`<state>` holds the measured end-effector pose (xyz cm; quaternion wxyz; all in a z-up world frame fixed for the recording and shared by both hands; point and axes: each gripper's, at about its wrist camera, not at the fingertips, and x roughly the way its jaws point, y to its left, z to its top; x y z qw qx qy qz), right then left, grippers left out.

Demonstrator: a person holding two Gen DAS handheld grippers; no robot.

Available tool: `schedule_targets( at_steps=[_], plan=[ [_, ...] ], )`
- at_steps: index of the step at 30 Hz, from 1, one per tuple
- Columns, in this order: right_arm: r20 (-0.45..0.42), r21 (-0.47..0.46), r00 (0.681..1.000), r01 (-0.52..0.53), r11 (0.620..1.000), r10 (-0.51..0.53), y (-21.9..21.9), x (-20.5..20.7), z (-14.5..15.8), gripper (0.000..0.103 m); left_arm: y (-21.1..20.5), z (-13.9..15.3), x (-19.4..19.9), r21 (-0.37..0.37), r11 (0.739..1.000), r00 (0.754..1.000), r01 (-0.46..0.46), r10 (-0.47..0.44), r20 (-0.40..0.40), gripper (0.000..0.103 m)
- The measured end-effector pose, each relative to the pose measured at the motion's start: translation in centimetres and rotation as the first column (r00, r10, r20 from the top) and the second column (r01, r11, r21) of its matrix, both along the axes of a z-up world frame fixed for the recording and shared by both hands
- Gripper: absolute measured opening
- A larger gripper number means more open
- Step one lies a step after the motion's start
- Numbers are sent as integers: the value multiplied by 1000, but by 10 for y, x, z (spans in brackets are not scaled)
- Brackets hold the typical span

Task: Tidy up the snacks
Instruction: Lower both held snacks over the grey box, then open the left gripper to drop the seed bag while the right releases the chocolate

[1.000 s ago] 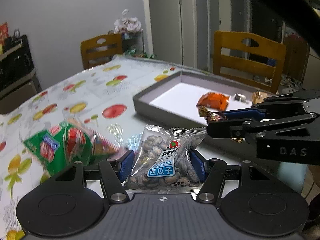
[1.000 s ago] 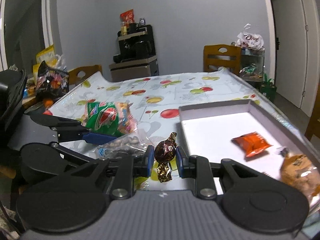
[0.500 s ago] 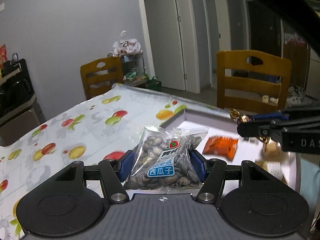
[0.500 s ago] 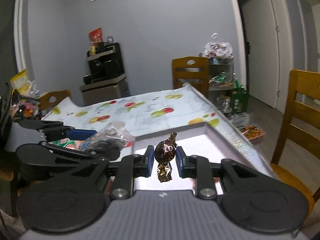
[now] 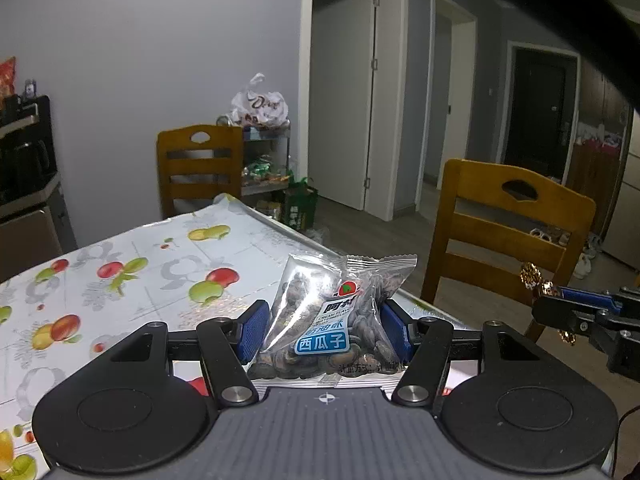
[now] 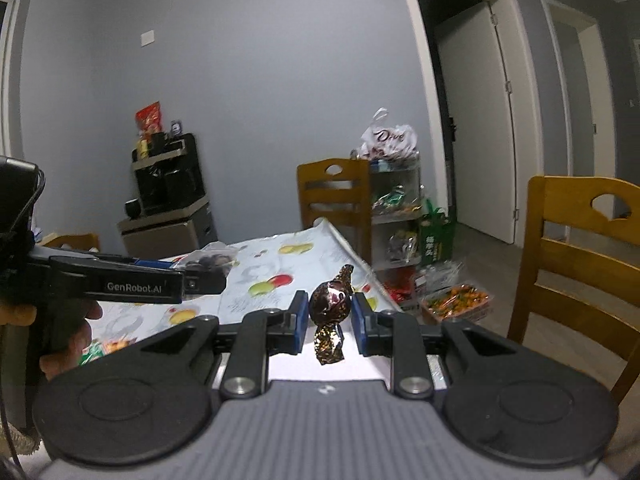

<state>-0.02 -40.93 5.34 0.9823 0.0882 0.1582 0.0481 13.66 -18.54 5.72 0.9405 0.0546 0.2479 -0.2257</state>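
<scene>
My left gripper [image 5: 324,330] is shut on a clear packet of melon seeds [image 5: 336,320] with a blue label, held up above the table. In the right wrist view my right gripper [image 6: 330,316] is shut on a brown foil-wrapped chocolate [image 6: 331,309], its twisted ends sticking up and down. Each gripper shows in the other's view: the right gripper [image 5: 556,308] with the gold foil ends at the far right, the left gripper [image 6: 200,276] with the seed packet [image 6: 212,258] at the left, held by a hand [image 6: 72,340]. Only a white strip of the tray floor [image 6: 332,368] shows under my right fingers.
A table with a fruit-print cloth [image 5: 120,280] spreads below and left. Wooden chairs stand at the far end [image 5: 200,168] and at the right side [image 5: 512,232]. A green snack bag [image 6: 94,354] lies on the cloth. A shelf with bagged goods [image 6: 394,200] stands by the doors.
Both grippers have risen and tilted up with their snacks still held. The grey tray and its orange packet have dropped out of view below the fingers; chairs and doors now fill the views.
</scene>
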Motion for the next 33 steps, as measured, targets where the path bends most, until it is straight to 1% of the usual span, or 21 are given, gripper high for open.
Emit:
schedule_targets(
  at_steps=[4, 7, 10, 13, 16, 18, 21, 24, 28, 33],
  plan=[
    [-39, -6, 999, 16, 1000, -16, -5, 14, -8, 23, -16, -12, 16, 22, 1000, 999, 14, -13, -34, 61],
    [-94, -23, 995, 30, 999, -32, -2, 32, -22, 23, -26, -27, 29, 31, 999, 998, 37, -35, -56, 61],
    [-141, -30, 989, 38, 999, -41, 3, 48, -37, 23, -35, -42, 42, 65, 997, 997, 39, -35, -67, 61],
    [-181, -46, 982, 37, 998, -45, 7, 63, -50, 23, -44, -55, 54, 76, 995, 993, 68, -60, -105, 61],
    [-249, -69, 966, 47, 996, -63, 10, 82, -62, 23, -55, -67, 61, 90, 990, 986, 109, -96, -139, 61],
    [-298, -83, 951, 63, 995, -85, 11, 93, -70, 23, -62, -76, 66, 113, 987, 983, 116, -98, -156, 61],
    [-340, -78, 936, 64, 995, -87, 10, 104, -79, 23, -71, -87, 75, 138, 983, 979, 121, -95, -181, 61],
    [-361, -83, 929, 61, 995, -87, 11, 113, -88, 23, -78, -96, 81, 149, 979, 973, 140, -109, -201, 62],
    [-380, -80, 921, 61, 995, -87, 10, 119, -98, 23, -85, -103, 83, 172, 974, 974, 147, -112, -197, 62],
    [-380, -70, 920, 74, 995, -95, 7, 119, -99, 23, -90, -107, 84, 183, 972, 974, 146, -108, -199, 63]
  ],
)
